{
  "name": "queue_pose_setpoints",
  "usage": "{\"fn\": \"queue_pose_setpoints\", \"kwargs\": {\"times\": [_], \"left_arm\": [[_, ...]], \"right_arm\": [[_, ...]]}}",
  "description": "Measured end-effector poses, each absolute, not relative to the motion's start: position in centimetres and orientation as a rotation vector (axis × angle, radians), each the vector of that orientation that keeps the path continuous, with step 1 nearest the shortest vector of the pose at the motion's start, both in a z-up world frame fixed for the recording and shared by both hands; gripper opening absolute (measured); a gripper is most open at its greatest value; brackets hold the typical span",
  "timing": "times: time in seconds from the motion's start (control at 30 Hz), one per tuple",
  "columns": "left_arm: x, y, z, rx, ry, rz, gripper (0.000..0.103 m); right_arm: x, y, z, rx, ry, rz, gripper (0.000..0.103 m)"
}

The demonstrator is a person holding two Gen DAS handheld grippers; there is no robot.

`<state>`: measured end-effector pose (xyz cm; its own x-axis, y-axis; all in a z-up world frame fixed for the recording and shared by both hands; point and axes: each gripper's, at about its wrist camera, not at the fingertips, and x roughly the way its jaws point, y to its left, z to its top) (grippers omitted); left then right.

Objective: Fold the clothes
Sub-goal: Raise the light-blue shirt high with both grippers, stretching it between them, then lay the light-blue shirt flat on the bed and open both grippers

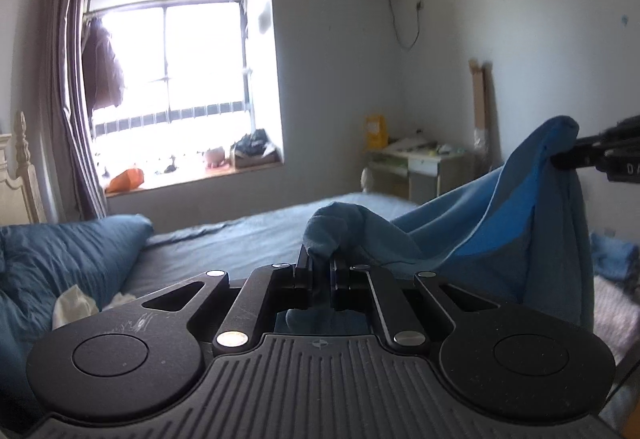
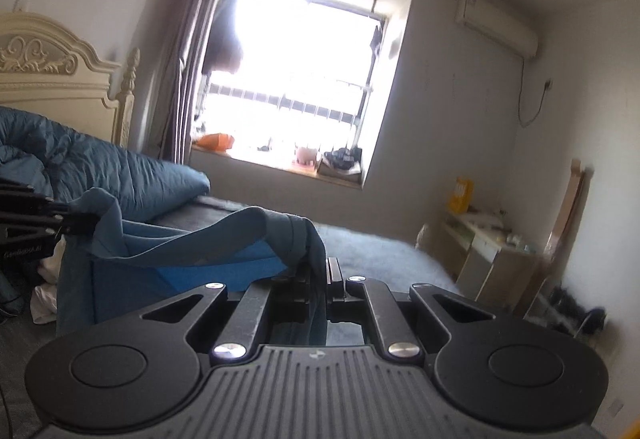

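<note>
Nearest the lens, low in the left wrist view: left gripper (image 1: pixel 320 259) clamped tight on a bunched fold of the blue garment (image 1: pixel 500 223), jaws drawn together with cloth squeezed between them. Same story low in the right wrist view: right gripper (image 2: pixel 318 269) pinched shut on another edge of that garment (image 2: pixel 192 259), fabric trailing down through the linkage. Between the two, cloth lifted clear and hanging in a sagging swag (brighter blue on one face, duller on the other), held at two separated points, probably to spread it so an edge can be laid flat or brought over. At the right edge of the left view, the right gripper seen again, biting a raised peak of cloth. Below and beyond, mid-frame: grey-blue bed (image 1: pixel 240 239) as the likely laying surface. Left of frame: rumpled blue duvet (image 1: pixel 60 259). Farthest, upper centre: bright window (image 1: pixel 180 87).
</note>
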<state>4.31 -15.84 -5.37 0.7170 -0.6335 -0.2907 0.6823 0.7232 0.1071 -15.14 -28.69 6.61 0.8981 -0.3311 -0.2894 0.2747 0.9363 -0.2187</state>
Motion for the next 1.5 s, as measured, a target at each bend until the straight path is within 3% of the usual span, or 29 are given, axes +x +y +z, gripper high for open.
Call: {"fn": "queue_pose_setpoints", "kwargs": {"times": [0.53,0.87,0.97,1.03,1.07,1.1,1.13,1.17,1.23,1.33,1.43,1.5], "left_arm": [[18.7,-29.6,-17.0,0.417,0.274,-0.567,0.006],[23.2,-33.5,-29.7,0.532,0.389,-0.503,0.007],[23.8,-33.8,-34.0,0.568,0.542,-0.527,0.013],[24.4,-33.4,-36.3,0.563,0.66,-0.525,0.031],[24.7,-33.1,-37.4,0.555,0.725,-0.52,0.034],[24.8,-32.6,-38.0,0.543,0.767,-0.513,0.035],[24.7,-32.1,-37.9,0.534,0.785,-0.508,0.038],[24.5,-31.6,-37.7,0.525,0.799,-0.504,0.04],[24.1,-30.2,-36.8,0.493,0.818,-0.503,0.057],[23.9,-27.5,-34.3,0.381,0.845,-0.526,0.075],[24.4,-24.9,-31.9,0.247,0.875,-0.54,0.081],[25.2,-23.2,-30.2,0.15,0.884,-0.521,0.081]], "right_arm": [[2.7,-43.7,-7.2,-0.134,0.317,-0.24,0.008],[11.8,-48.5,-20.5,-0.097,0.452,-0.189,0.008],[14.1,-48.7,-25.2,-0.073,0.545,-0.162,0.008],[15.8,-48.6,-28.3,-0.048,0.633,-0.137,0.01],[16.6,-48.7,-29.9,-0.031,0.683,-0.125,0.011],[17.3,-48.7,-31.5,-0.004,0.749,-0.115,0.021],[18.0,-48.8,-33.2,0.023,0.815,-0.104,0.039],[18.7,-49.0,-34.6,0.053,0.879,-0.099,0.046],[19.2,-49.6,-36.5,0.128,0.973,-0.118,0.054],[17.7,-51.3,-35.6,0.245,0.944,-0.163,0.065],[15.5,-52.7,-33.2,0.356,0.853,-0.199,0.075],[14.1,-53.5,-31.8,0.416,0.804,-0.223,0.075]]}}
